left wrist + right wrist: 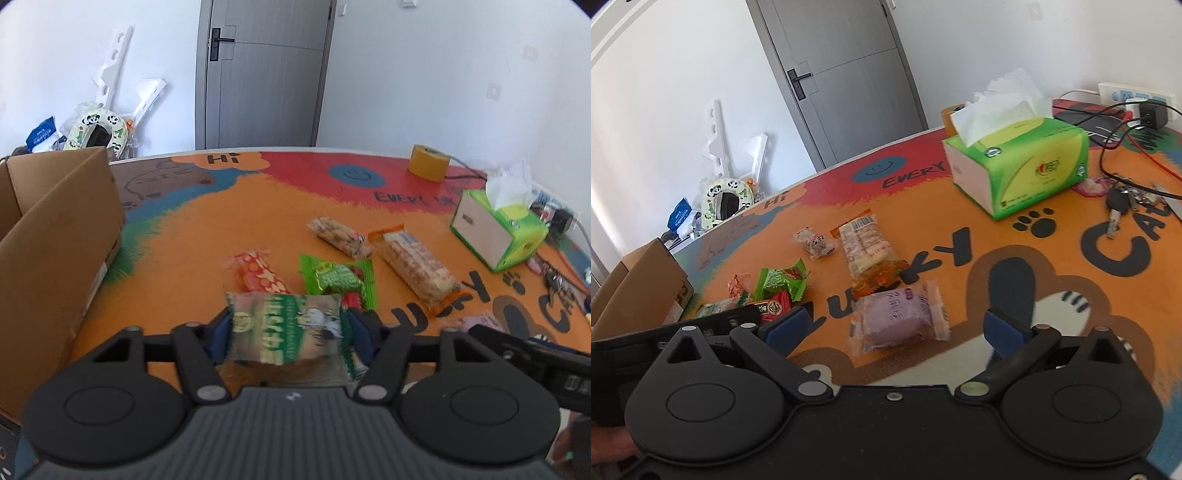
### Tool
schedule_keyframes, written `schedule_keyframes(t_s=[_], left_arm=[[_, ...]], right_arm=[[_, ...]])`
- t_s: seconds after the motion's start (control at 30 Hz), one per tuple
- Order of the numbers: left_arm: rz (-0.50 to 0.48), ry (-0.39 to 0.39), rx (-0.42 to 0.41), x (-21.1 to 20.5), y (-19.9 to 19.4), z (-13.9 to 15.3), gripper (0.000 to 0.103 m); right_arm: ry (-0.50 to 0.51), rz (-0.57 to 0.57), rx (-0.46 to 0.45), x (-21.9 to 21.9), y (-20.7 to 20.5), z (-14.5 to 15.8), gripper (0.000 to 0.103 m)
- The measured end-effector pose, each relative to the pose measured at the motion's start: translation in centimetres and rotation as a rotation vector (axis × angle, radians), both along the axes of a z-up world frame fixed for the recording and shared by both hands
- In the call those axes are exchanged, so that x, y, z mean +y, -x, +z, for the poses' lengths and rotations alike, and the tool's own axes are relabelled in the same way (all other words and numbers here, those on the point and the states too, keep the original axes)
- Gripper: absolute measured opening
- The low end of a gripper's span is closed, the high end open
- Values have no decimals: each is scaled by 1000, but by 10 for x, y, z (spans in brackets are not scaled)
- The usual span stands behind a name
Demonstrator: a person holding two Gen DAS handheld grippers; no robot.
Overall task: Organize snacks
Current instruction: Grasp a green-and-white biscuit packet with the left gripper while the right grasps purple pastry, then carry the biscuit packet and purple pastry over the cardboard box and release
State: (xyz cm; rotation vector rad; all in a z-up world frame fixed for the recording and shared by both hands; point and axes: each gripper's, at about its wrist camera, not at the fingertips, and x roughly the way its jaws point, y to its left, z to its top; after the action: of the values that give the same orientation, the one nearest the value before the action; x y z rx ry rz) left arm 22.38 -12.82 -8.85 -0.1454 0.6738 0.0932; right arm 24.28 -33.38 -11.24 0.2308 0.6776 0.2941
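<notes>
My left gripper (288, 328) is shut on a green and brown snack packet (284, 325), held just above the table. Ahead of it lie a red-orange packet (258, 273), a bright green packet (338, 277), a small nut bar (338, 236) and a long cracker pack (417, 266). The open cardboard box (51, 236) stands to the left. My right gripper (897, 328) is open, its jaws either side of a purple pastry packet (897, 317) on the table. The right wrist view also shows the cracker pack (868, 247), a small candy (816, 242) and the green packet (783, 280).
A green tissue box (498, 229) (1023, 166) stands at the right. A yellow tape roll (428, 162) is at the far edge. Keys (1123, 203), black and red cables (1108, 147) and a power strip (1134, 96) lie at the right side of the colourful table mat (221, 221).
</notes>
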Motion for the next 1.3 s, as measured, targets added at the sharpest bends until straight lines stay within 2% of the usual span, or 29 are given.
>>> schedule_keyframes(t_s=[0.43, 0.47, 0.5, 0.53, 0.6, 0.63, 0.73, 1.3], left_arm=[[21, 40, -41, 28, 15, 18, 57], [23, 43, -41, 30, 16, 18, 57], [23, 46, -42, 31, 17, 19, 57], [24, 49, -44, 33, 18, 19, 57], [26, 51, -47, 34, 21, 20, 57], [26, 54, -49, 35, 23, 21, 57], [23, 59, -60, 36, 29, 24, 57], [14, 77, -142, 50, 69, 54, 57]], right_arm=[[91, 10, 4, 33, -18, -4, 101], [97, 11, 15, 34, -20, -7, 98], [111, 6, 16, 35, -20, -9, 90], [142, 0, -2, 37, -18, -9, 77], [186, -1, -14, 40, -14, -8, 60], [178, 7, -14, 40, -12, -7, 52], [144, 12, -9, 34, -5, -3, 42], [74, 39, -103, 44, 39, 36, 39]])
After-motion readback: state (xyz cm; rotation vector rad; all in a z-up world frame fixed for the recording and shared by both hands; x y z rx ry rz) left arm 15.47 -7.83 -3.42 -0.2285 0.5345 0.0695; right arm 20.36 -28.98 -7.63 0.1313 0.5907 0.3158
